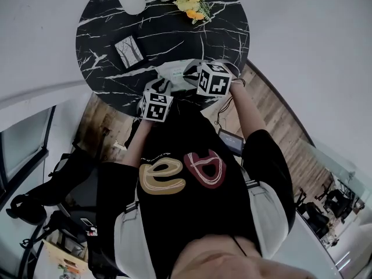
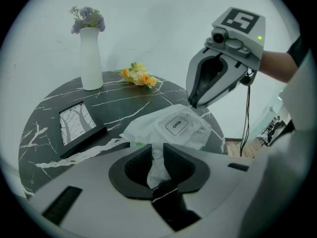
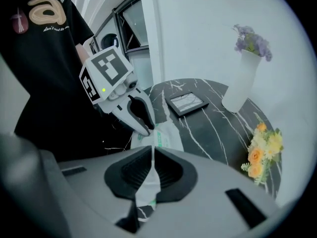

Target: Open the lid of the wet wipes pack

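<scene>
Both pinch film: left tool (image 2: 157, 157) and right tool (image 3: 150, 155) grip opposite ends of the white plastic wet wipes pack (image 2: 148, 128) beside the black picture frame (image 2: 79, 125); I'd regrip right on its shut lid (image 2: 179, 125).

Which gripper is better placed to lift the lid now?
Right, probably: the right gripper pinches an edge of the wet wipes pack beside the shut lid, while the left gripper clamps its near end, steadying it.

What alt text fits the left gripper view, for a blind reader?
The left gripper pinches the near edge of a white wet wipes pack, lid shut, while the right gripper holds its far end, on a black marble table.
</scene>
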`<state>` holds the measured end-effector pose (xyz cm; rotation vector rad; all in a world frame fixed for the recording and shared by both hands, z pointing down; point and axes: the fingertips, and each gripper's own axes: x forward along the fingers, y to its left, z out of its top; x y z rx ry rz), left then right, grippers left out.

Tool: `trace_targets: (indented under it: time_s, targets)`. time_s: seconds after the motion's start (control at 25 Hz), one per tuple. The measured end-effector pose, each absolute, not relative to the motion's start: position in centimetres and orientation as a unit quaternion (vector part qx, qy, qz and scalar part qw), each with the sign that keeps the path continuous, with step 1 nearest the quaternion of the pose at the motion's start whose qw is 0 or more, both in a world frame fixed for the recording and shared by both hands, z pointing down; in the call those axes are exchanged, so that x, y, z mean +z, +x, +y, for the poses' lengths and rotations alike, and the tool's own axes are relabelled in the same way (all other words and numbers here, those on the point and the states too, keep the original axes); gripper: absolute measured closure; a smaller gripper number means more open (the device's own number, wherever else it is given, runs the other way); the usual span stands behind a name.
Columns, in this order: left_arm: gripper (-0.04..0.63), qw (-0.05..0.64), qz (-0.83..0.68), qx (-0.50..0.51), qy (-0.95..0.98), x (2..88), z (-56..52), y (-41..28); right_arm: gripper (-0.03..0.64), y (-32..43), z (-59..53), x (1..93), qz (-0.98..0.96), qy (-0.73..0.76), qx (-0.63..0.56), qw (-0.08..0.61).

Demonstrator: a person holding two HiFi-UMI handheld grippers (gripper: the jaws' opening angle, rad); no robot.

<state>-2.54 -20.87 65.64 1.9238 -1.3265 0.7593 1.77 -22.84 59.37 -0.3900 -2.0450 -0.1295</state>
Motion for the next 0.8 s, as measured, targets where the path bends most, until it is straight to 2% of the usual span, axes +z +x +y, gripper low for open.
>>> trace_targets:
  time_s: [0.8]
  targets:
    - [0.512, 0.34, -0.517, 0.286, 0.732, 65.7, -20.7, -2.5, 0.594, -0.4, -28.2, 59.0, -0.872, -0.106, -0.018, 0.477]
